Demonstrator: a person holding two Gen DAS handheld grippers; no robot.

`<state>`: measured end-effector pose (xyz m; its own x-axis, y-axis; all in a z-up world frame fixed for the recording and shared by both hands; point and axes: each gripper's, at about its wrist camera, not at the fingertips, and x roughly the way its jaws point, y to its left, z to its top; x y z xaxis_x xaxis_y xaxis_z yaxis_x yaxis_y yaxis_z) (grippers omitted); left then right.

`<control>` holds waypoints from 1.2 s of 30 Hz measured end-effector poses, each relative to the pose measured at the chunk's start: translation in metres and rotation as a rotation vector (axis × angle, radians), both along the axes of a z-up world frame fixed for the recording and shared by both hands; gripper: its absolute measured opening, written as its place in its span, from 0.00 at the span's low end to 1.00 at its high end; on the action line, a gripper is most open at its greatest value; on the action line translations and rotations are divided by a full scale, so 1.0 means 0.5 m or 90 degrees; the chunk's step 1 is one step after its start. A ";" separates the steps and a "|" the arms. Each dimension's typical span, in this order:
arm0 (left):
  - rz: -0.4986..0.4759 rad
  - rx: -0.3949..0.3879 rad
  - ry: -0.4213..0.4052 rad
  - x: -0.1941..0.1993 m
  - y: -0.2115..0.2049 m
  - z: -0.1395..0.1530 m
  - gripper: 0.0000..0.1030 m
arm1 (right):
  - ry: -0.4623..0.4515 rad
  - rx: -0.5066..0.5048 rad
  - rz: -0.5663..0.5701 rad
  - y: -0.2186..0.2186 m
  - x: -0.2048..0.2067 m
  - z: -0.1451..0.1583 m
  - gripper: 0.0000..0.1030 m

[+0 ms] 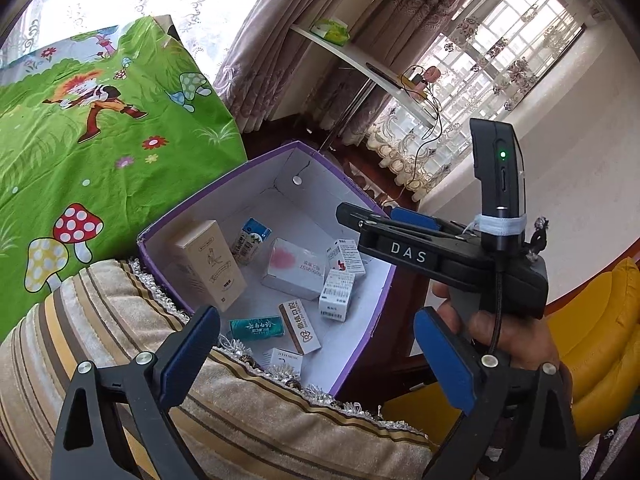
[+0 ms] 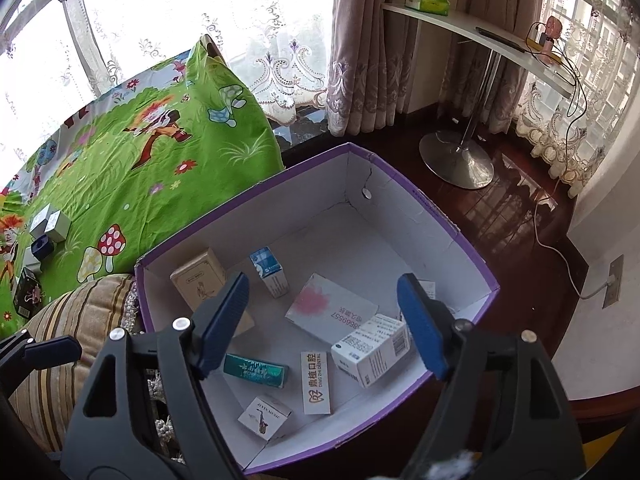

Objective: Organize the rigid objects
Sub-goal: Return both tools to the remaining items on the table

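Note:
A purple-edged cardboard box [image 2: 452,220] with a white inside holds several small cartons: a tan box [image 2: 196,280], a white and pink box [image 2: 328,308], a teal box [image 2: 256,370] and a white barcode box [image 2: 372,350]. My right gripper [image 2: 324,324] is open and empty, hovering above the box. My left gripper [image 1: 316,354] is open and empty over a striped cushion [image 1: 100,320], beside the box's [image 1: 360,344] near corner. The right gripper's body [image 1: 440,256] shows over the box's right side in the left wrist view.
A green cartoon sheet [image 2: 140,160] lies left of the box, with several more small boxes [image 2: 48,224] on it. A yellow seat [image 1: 600,340] is at the right. A white shelf table [image 2: 480,36] on a metal stand [image 2: 456,160] stands by the curtains.

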<state>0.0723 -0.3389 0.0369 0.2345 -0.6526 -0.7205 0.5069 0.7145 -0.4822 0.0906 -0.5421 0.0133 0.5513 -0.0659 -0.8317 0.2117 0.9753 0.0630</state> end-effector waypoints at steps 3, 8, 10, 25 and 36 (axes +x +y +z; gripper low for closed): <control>0.014 -0.002 -0.002 0.005 0.020 0.005 0.96 | -0.002 -0.001 0.013 0.014 0.001 0.005 0.77; 0.048 0.003 -0.012 0.012 0.076 0.017 0.96 | -0.008 -0.004 0.043 0.053 0.007 0.020 0.77; 0.070 -0.001 -0.014 0.016 0.112 0.023 0.96 | -0.011 -0.002 0.057 0.074 0.009 0.027 0.77; 0.301 0.002 -0.014 0.001 0.476 0.033 0.96 | -0.007 0.022 0.284 0.364 0.040 0.067 0.78; 0.417 0.051 -0.029 0.026 0.674 0.033 0.96 | 0.024 0.004 0.450 0.589 0.052 0.068 0.80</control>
